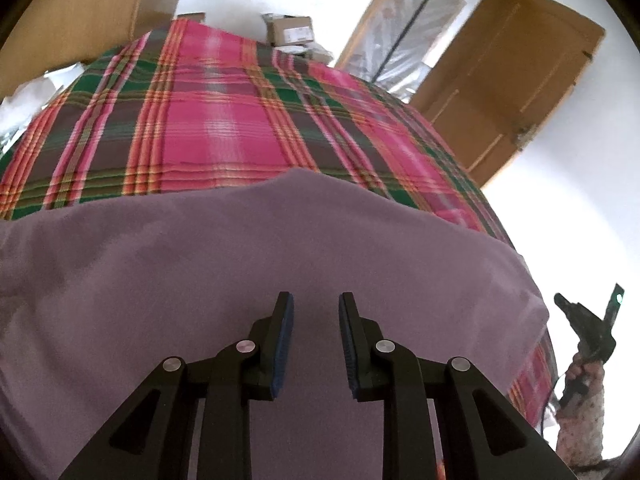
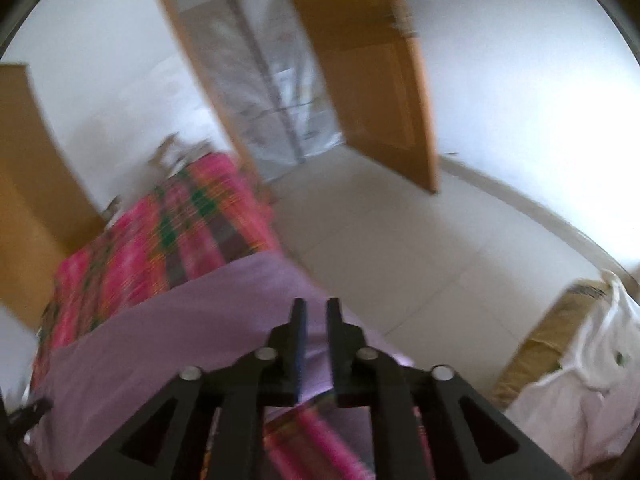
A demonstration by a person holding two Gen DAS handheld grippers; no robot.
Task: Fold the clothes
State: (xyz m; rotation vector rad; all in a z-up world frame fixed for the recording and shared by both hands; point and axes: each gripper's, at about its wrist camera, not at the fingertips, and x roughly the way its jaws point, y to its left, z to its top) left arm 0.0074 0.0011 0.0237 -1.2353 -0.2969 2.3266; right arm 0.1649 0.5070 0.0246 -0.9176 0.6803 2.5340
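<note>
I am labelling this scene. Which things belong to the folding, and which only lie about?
Job: purple garment, left gripper, right gripper.
Lying about: plaid cover, boxes, white bag, door.

Mauve garment (image 1: 280, 248): soft matt cloth, smooth knit, faint creases. Plaid sheet (image 1: 208, 120) under it: woven cloth, pink/green/orange, slightly ribbed, matt. Left gripper (image 1: 316, 340): matt black plastic w/ bright metal pivot pins; pads (image 1: 285, 344) dark blue, finely ridged. Right gripper (image 2: 316, 344) same build. Door (image 1: 512, 80): tan wood, satin finish. Box (image 1: 290, 29) far side: brown cardboard. Floor (image 2: 400, 248): pale smooth tile, low sheen. Bag (image 2: 580, 392) near right: white thin plastic, crinkled.
</note>
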